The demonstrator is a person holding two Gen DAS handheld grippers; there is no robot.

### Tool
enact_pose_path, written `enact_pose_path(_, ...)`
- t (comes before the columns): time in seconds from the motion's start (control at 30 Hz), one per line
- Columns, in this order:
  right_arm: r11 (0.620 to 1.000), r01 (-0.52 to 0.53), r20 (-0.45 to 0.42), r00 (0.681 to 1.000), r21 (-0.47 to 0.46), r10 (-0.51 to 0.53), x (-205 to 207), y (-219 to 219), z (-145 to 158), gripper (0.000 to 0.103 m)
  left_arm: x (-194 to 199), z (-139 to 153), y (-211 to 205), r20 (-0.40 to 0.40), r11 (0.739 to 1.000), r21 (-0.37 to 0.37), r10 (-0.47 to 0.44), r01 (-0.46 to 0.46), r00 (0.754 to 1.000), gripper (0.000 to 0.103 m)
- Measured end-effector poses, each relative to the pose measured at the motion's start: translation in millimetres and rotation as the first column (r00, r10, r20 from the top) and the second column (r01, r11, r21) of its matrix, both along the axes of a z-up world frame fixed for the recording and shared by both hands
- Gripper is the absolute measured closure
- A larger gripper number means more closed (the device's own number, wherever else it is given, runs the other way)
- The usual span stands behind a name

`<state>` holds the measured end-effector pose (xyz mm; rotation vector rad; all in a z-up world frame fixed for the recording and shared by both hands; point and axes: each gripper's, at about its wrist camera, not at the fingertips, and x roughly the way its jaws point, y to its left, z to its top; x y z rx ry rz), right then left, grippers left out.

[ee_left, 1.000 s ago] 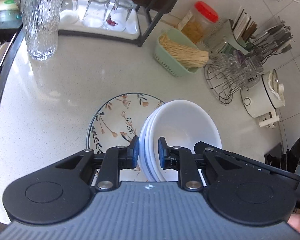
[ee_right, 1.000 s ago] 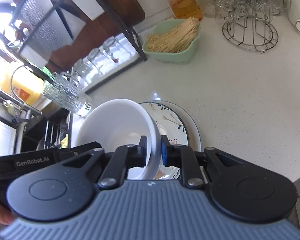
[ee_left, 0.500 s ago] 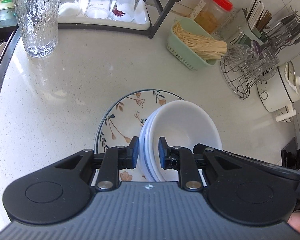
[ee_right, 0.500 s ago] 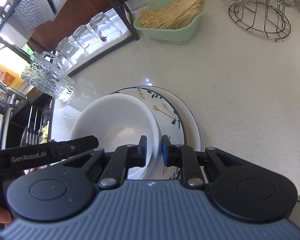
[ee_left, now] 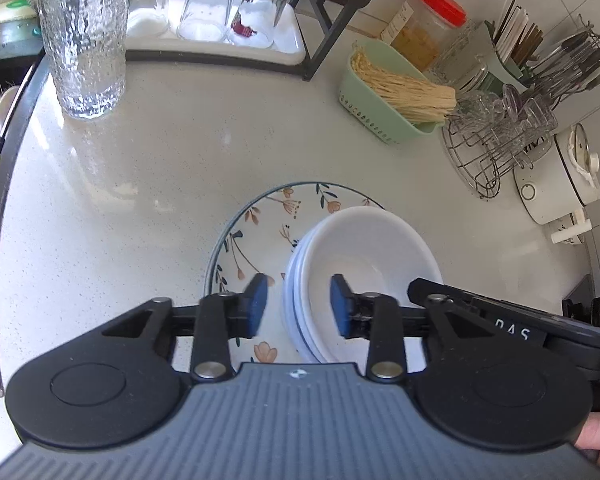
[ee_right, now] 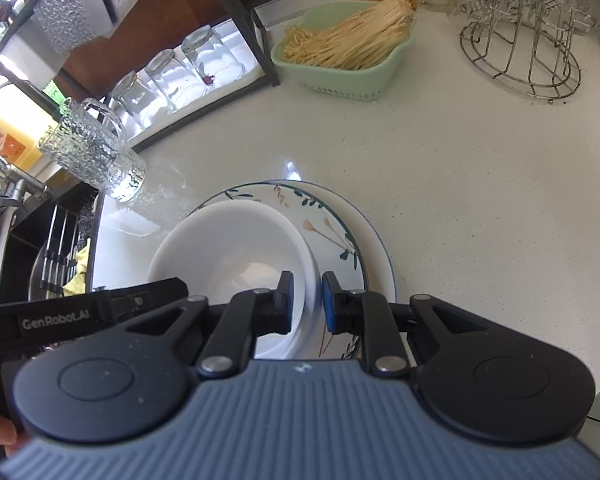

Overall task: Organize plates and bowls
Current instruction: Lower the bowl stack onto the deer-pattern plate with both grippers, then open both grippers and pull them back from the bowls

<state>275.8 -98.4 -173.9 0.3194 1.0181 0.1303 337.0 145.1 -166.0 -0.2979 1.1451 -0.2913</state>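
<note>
On the floral plate (ee_left: 256, 232), our left gripper (ee_left: 298, 306) is opening around the stacked bowls (ee_left: 364, 256); our right gripper (ee_right: 306, 302) pinches their rim.

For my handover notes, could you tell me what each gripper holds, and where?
The right gripper pinches the stacked white bowls' rim; the left gripper is opening, pads off the rim.

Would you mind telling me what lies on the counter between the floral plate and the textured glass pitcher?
Nothing: in the left wrist view the counter is bare between the floral plate and the textured glass pitcher.
</note>
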Motion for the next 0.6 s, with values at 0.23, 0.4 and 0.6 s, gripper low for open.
enact_pose_path(0.23, 0.999, 0.009, 0.048, 0.999, -0.039, -0.007, -10, 1, 22, 0.083, -7, 25, 6, 0.064, 0.999, 0.025, -0.024, 0.023, 0.998, 0.060)
enact_pose_path(0.4, 0.999, 0.008, 0.109, 0.994, -0.037, -0.004, -20, 0, 46, 0.083, -26, 61, 10, 0.134, 1.000, 0.018, -0.016, 0.014, 0.991, 0.060)
enact_pose_path(0.6, 0.999, -0.005, 0.236, 0.972, -0.032, 0.013, -42, -4, 83, 0.083, -62, 107, 9, 0.252, 0.998, 0.053, 0.000, -0.014, 0.968, 0.060)
